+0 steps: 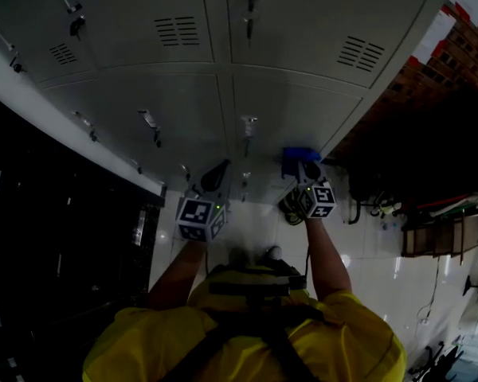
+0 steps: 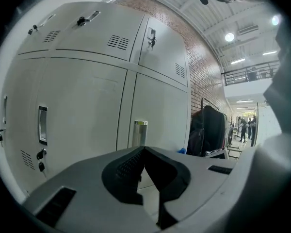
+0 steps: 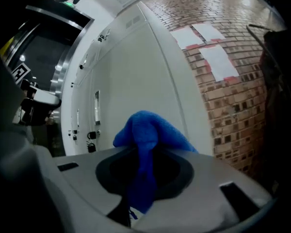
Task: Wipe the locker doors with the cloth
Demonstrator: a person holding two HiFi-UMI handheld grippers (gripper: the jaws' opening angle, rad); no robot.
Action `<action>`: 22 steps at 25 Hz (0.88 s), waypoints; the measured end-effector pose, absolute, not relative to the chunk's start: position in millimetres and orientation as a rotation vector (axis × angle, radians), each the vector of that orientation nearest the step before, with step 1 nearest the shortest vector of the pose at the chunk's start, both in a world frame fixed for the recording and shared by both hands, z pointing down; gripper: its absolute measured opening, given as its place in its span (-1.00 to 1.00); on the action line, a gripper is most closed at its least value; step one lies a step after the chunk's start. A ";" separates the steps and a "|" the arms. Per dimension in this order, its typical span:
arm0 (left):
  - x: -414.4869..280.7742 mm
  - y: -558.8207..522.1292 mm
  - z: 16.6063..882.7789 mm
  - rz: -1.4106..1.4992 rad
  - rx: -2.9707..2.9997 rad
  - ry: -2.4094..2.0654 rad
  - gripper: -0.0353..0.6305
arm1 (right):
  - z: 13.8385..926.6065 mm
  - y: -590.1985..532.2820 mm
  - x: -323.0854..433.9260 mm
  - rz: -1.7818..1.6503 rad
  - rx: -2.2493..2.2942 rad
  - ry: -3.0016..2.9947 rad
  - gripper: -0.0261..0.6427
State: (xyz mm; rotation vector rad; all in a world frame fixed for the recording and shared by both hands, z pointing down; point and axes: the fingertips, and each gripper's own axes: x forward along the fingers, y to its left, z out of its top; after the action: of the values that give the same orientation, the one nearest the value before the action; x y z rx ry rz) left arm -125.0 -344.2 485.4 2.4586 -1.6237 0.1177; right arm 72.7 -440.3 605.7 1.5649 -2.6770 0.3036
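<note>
A bank of grey-white locker doors (image 1: 287,118) fills the head view, with handles and padlocks. My right gripper (image 1: 303,165) is shut on a blue cloth (image 1: 299,156), held against or very close to the lower right locker door. In the right gripper view the blue cloth (image 3: 145,135) bunches up out of the closed jaws, with the locker door (image 3: 131,81) just beyond. My left gripper (image 1: 215,173) hangs near the lower middle door, jaws closed with nothing in them. The left gripper view shows its shut jaws (image 2: 144,152) before a door (image 2: 82,110) and a metal handle (image 2: 139,132).
A brick wall (image 1: 454,62) meets the lockers at the right. A rack with dark clothes (image 2: 208,130) stands beside the lockers. A dark glass panel (image 1: 56,237) lies to the left. The white tiled floor (image 1: 382,261) holds shelving and cables at the right.
</note>
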 end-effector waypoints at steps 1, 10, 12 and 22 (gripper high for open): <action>-131.2 -342.0 485.9 0.115 2.444 -1.643 -0.91 | 602.5 -439.2 49.5 0.303 1.501 -2.710 -0.71; -190.3 -316.8 490.8 0.080 2.321 -1.796 -0.91 | 586.9 -437.0 -68.8 0.317 1.377 -2.837 -0.71; -196.1 -316.0 494.8 0.089 2.306 -1.798 -0.91 | 583.2 -436.5 -63.1 0.294 1.354 -2.821 -0.71; -158.8 -333.4 473.5 0.072 2.449 -1.683 -0.91 | 494.4 -336.6 57.8 0.341 1.658 -2.631 -0.71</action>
State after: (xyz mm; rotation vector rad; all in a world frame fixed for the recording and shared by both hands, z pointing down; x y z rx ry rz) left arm -158.8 -333.4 473.5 2.4495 -1.6830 0.0721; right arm 57.8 -336.6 494.4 1.6582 -2.6309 0.3409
